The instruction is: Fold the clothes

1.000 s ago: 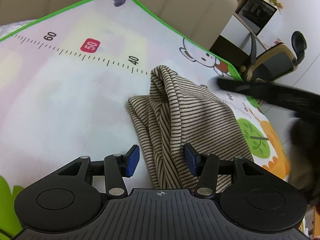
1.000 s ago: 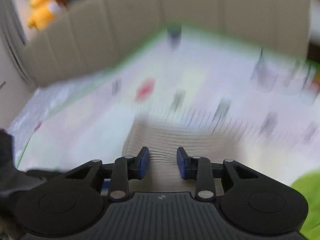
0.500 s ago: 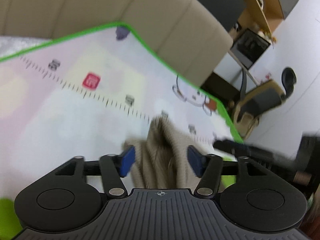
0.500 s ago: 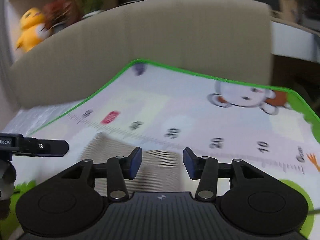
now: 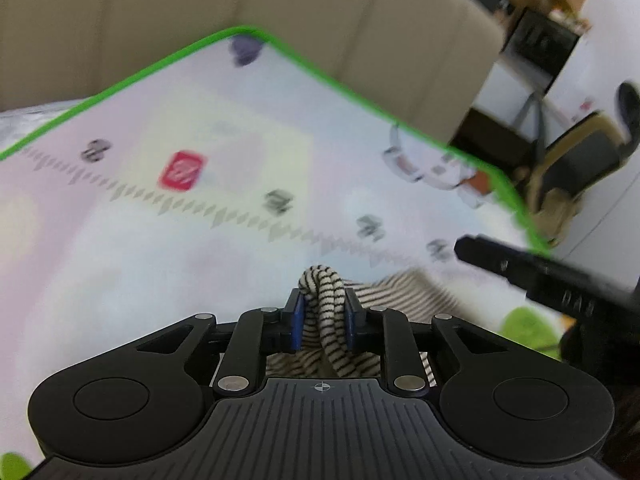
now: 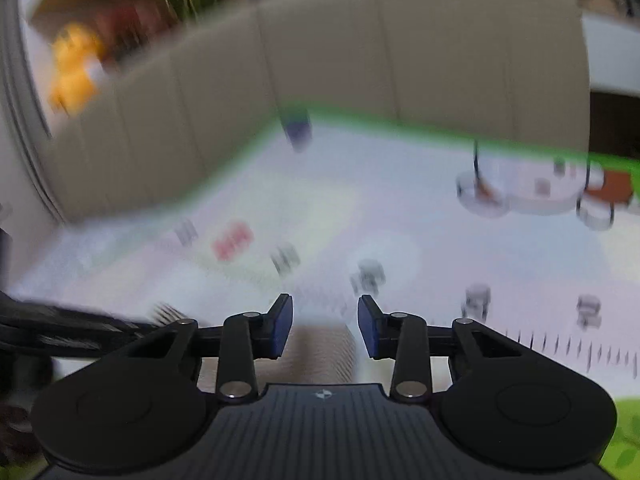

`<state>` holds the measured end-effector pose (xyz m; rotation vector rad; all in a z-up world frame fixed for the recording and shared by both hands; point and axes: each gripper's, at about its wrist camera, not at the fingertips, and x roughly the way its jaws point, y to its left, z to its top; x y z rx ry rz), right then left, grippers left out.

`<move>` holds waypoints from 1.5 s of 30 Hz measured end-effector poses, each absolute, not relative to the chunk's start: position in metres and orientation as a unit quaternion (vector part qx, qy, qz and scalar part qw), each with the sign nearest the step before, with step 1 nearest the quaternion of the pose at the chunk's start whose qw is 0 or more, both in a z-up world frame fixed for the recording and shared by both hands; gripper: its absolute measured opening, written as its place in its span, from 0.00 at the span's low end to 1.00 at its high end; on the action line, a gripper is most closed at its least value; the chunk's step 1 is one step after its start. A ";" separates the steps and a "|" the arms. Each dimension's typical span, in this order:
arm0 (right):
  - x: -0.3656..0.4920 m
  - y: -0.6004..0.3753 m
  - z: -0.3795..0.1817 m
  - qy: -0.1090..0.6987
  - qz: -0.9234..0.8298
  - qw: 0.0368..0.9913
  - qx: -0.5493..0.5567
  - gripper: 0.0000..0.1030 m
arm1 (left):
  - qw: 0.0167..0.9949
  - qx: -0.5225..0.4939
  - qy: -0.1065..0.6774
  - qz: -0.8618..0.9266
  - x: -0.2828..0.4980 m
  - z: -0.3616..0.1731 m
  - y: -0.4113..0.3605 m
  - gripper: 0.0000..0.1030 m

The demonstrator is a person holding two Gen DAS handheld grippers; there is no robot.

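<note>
A beige garment with thin dark stripes (image 5: 404, 290) lies folded on a children's play mat (image 5: 200, 240). My left gripper (image 5: 322, 312) is shut on a bunched fold of it, which sticks up between the blue pads. My right gripper (image 6: 325, 326) is open and empty above the garment (image 6: 324, 354), which shows blurred under its fingers. The right gripper's black finger (image 5: 532, 270) shows at the right of the left wrist view.
The mat has a green border (image 5: 168, 56), a printed ruler and a cartoon dog (image 5: 436, 164). A beige padded sofa back (image 5: 320, 4) rises behind it. An office chair (image 5: 580, 160) and shelves stand to the right. A yellow plush toy (image 6: 74, 68) sits on a shelf.
My left gripper has closed on a fold of the striped garment, which was open over it before. The right gripper has moved; its view is blurred and it stays open.
</note>
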<state>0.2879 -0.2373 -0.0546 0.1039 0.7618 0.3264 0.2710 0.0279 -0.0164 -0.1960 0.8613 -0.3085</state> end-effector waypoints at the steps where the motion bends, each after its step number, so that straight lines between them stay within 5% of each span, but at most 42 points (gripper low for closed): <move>1: 0.293 -0.238 -0.065 0.386 0.148 0.909 0.049 0.41 | 0.892 -0.087 0.421 -0.142 0.272 -0.023 0.029 0.23; 6: 0.274 -0.276 -0.045 0.371 0.158 0.906 0.126 0.46 | 0.900 -0.048 0.410 -0.138 0.273 -0.018 0.018 0.27; 9: 0.245 -0.291 -0.035 0.376 0.205 0.887 0.175 0.69 | 0.906 -0.056 0.399 -0.127 0.262 -0.002 0.028 0.36; 13: 0.221 -0.304 -0.049 0.399 0.216 0.861 0.229 0.81 | 0.889 -0.147 0.415 -0.127 0.236 0.011 0.046 0.50; 15: 0.216 -0.300 -0.065 0.418 0.207 0.850 0.247 0.81 | 0.869 -0.182 0.436 -0.144 0.225 0.007 0.045 0.69; 17: 0.207 -0.298 -0.081 0.427 0.208 0.832 0.286 0.82 | 0.847 -0.192 0.469 -0.159 0.215 -0.005 0.036 0.72; 27: 0.215 -0.194 -0.065 0.420 0.237 0.856 0.186 0.71 | 0.833 -0.166 0.501 -0.165 0.204 -0.021 0.065 0.53; 34: 0.259 -0.104 -0.054 0.396 0.249 0.878 0.103 0.71 | 0.878 -0.186 0.431 -0.096 0.224 -0.035 0.134 0.55; 43: 0.234 -0.116 -0.016 0.343 0.234 0.907 0.065 0.75 | 0.867 -0.230 0.432 -0.093 0.231 -0.040 0.154 0.62; 45: 0.228 -0.113 0.002 0.302 0.233 0.924 0.042 0.62 | 0.868 -0.224 0.433 -0.093 0.230 -0.041 0.155 0.64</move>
